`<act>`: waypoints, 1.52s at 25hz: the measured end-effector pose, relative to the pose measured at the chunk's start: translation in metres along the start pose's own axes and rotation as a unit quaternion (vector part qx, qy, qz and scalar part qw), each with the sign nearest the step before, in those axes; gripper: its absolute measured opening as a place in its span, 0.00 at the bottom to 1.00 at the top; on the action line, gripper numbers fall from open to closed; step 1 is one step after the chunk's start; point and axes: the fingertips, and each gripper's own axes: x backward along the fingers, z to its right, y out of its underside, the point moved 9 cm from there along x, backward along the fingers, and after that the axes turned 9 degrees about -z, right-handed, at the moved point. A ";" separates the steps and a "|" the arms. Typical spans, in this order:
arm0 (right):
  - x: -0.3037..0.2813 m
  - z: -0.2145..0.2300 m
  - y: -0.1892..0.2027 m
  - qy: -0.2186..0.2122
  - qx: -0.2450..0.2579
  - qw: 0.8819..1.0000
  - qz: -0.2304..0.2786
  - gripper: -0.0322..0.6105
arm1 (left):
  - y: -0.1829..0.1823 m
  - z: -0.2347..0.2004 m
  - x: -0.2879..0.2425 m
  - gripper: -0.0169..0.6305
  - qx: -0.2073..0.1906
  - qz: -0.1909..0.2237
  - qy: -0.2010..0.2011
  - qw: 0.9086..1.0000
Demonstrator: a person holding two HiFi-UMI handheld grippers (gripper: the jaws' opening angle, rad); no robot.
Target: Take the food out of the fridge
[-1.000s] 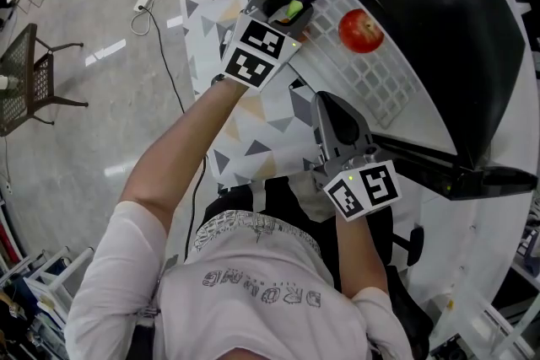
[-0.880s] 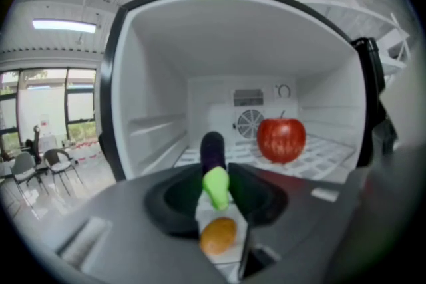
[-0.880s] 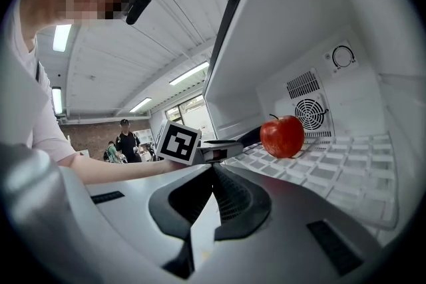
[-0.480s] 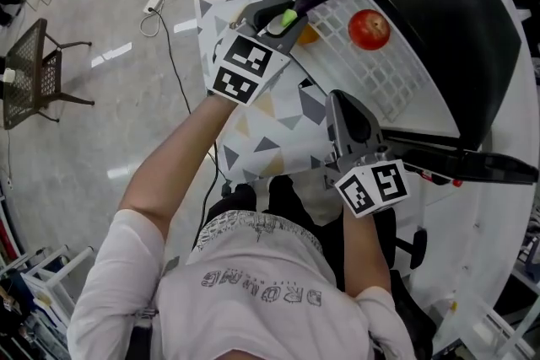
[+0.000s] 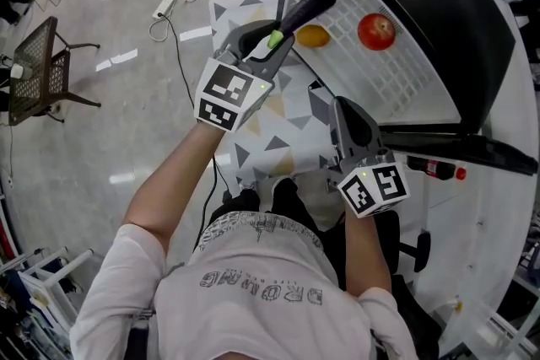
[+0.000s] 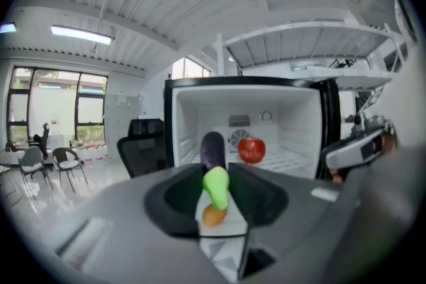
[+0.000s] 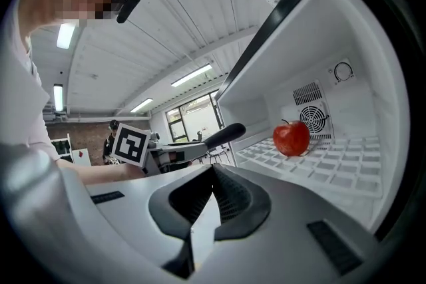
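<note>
My left gripper (image 5: 272, 42) is shut on the green stem end of a dark purple eggplant (image 5: 305, 6), which sticks out level toward the open fridge (image 5: 472, 21). In the left gripper view the eggplant (image 6: 213, 148) stands between the jaws. A red apple (image 5: 376, 30) and an orange (image 5: 313, 35) lie on the white wire shelf (image 5: 396, 84) inside. My right gripper (image 5: 344, 110) hovers at the shelf's front edge, jaws together and nothing in them; the apple (image 7: 291, 138) lies ahead to its right.
A sheet with a triangle pattern (image 5: 283, 118) lies below the fridge opening. A red-capped bottle (image 5: 434, 169) sits in the door (image 5: 472, 152). A mesh chair (image 5: 38, 67) and a power strip with cable (image 5: 164, 8) are on the floor at left.
My left gripper has drawn back out of the fridge with the eggplant, moving left and toward me. The orange on the shelf has come into view. The right gripper has shifted only slightly.
</note>
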 end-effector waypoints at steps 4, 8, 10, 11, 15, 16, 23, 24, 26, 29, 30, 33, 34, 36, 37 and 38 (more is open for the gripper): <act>0.004 -0.009 0.000 0.002 0.002 1.000 0.002 0.05 | 0.003 0.004 0.023 0.22 -0.003 0.004 -0.004 1.000; 0.009 -0.018 0.001 0.004 0.003 1.000 0.005 0.05 | 0.006 0.011 0.046 0.22 -0.011 0.014 -0.008 1.000; 0.012 -0.022 0.002 0.005 0.004 1.000 0.006 0.05 | 0.010 0.018 0.055 0.22 -0.021 0.017 -0.010 1.000; 0.014 -0.023 0.003 0.007 0.005 1.000 0.006 0.05 | 0.012 0.021 0.060 0.22 -0.024 0.018 -0.009 1.000; 0.022 -0.025 0.005 0.015 0.004 1.000 0.005 0.05 | 0.020 0.028 0.075 0.22 -0.020 0.021 -0.005 1.000; 0.024 -0.026 0.006 0.017 0.004 1.000 0.005 0.05 | 0.023 0.029 0.079 0.22 -0.018 0.022 -0.005 1.000; 0.036 -0.030 0.014 0.029 0.007 1.000 0.000 0.05 | 0.042 0.031 0.101 0.22 -0.017 0.016 -0.006 1.000; 0.038 -0.030 0.015 0.030 0.007 1.000 -0.001 0.05 | 0.045 0.032 0.104 0.22 -0.016 0.014 -0.005 1.000; 0.041 -0.031 0.016 0.033 0.007 0.999 0.000 0.05 | 0.052 0.032 0.109 0.22 -0.012 0.011 -0.003 1.000; 0.043 -0.031 0.017 0.035 0.005 0.999 0.000 0.05 | 0.060 0.032 0.116 0.22 -0.003 0.010 -0.001 1.000; 0.044 -0.031 0.017 0.035 0.005 0.999 0.001 0.05 | 0.063 0.032 0.118 0.22 -0.003 0.010 -0.002 1.000; 0.045 -0.032 0.018 0.034 0.004 0.999 0.002 0.05 | 0.067 0.031 0.122 0.22 -0.007 0.006 -0.005 1.000; 0.045 -0.032 0.018 0.033 0.004 0.999 0.002 0.05 | 0.068 0.031 0.124 0.22 -0.008 0.005 -0.006 1.000; 0.045 -0.033 0.017 0.032 0.005 0.999 0.002 0.05 | 0.070 0.030 0.126 0.22 -0.008 0.005 -0.007 1.000; 0.044 -0.033 0.017 0.030 0.006 1.000 0.002 0.05 | 0.070 0.030 0.128 0.22 -0.008 0.007 -0.007 1.000; 0.044 -0.033 0.016 0.029 0.007 1.000 0.001 0.05 | 0.071 0.030 0.129 0.22 -0.009 0.009 -0.006 1.000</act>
